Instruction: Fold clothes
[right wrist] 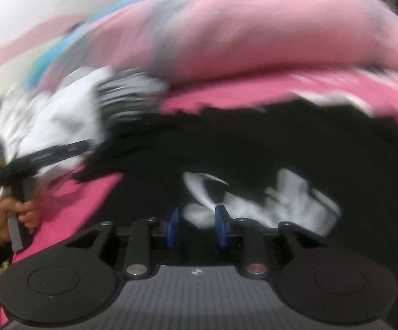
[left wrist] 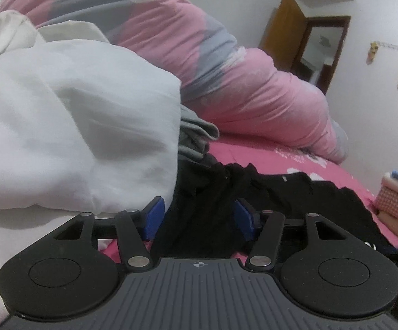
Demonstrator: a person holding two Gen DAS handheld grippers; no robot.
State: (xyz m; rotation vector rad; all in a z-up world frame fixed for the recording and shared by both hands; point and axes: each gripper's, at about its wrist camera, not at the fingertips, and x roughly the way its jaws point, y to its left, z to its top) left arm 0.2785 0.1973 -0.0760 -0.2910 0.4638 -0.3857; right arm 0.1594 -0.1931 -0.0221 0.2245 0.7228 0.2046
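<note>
As it lies spread on the bed (left wrist: 295, 162), black garment (right wrist: 253, 143) looks soft, light | pinch hem edge | left gripper (left wrist: 199, 220) released, right gripper (right wrist: 196, 227) parted, empty.

Counted items. One black garment (left wrist: 253, 192) with one white print (right wrist: 267, 203); one white cloth heap (left wrist: 75, 126); one folded grey garment (left wrist: 196, 134); one rolled pink-and-grey quilt (left wrist: 226, 68); one pink bedsheet (left wrist: 267, 154). Two grippers: left gripper (left wrist: 199, 217), right gripper (right wrist: 196, 225), each with two blue pads (left wrist: 152, 217). One hand (right wrist: 17, 214). One doorway (left wrist: 322, 52).
</note>
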